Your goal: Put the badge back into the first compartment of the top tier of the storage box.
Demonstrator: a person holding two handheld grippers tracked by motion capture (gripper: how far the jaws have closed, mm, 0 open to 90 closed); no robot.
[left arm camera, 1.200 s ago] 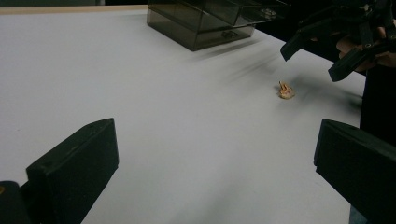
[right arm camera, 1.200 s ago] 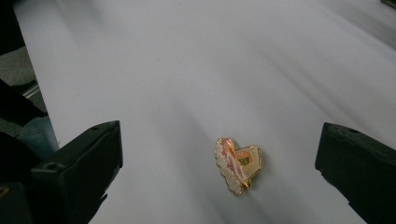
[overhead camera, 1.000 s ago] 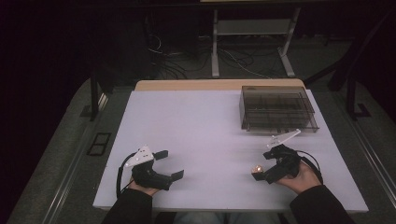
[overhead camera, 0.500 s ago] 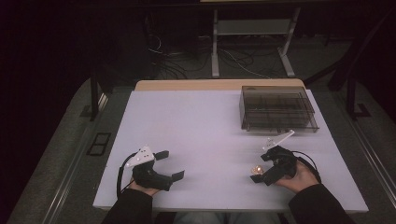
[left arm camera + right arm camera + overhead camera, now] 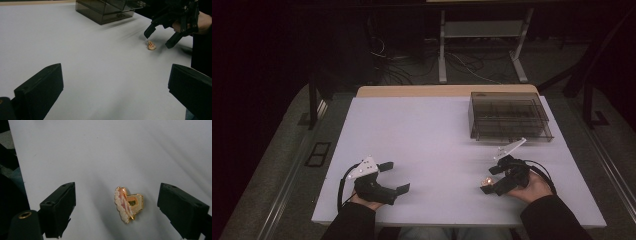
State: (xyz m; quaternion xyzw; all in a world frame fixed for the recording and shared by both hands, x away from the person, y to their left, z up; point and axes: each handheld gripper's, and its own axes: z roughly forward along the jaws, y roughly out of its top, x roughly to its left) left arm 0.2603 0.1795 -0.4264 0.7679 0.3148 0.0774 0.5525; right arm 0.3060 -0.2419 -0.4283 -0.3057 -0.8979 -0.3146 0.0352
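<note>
A small gold-rimmed pin with a pink and pearly heart-like face [image 5: 128, 205] lies flat on the white table top [image 5: 437, 145], toward the 4 o'clock part of the table in the high view [image 5: 486, 181]. The right gripper [image 5: 140, 207] hangs just above it with its black jaws spread wide, one on each side of the pin, neither touching it. In the left gripper view the same pin [image 5: 151, 45] sits just below the tips of the right gripper [image 5: 160, 37]. A smoky transparent plastic drawer box [image 5: 508, 116] stands at about 1 o'clock on the table, well apart from the pin, with bare table between them. The left gripper [image 5: 394, 177] is held near the 7 o'clock edge, its jaws also spread and holding nothing.
</note>
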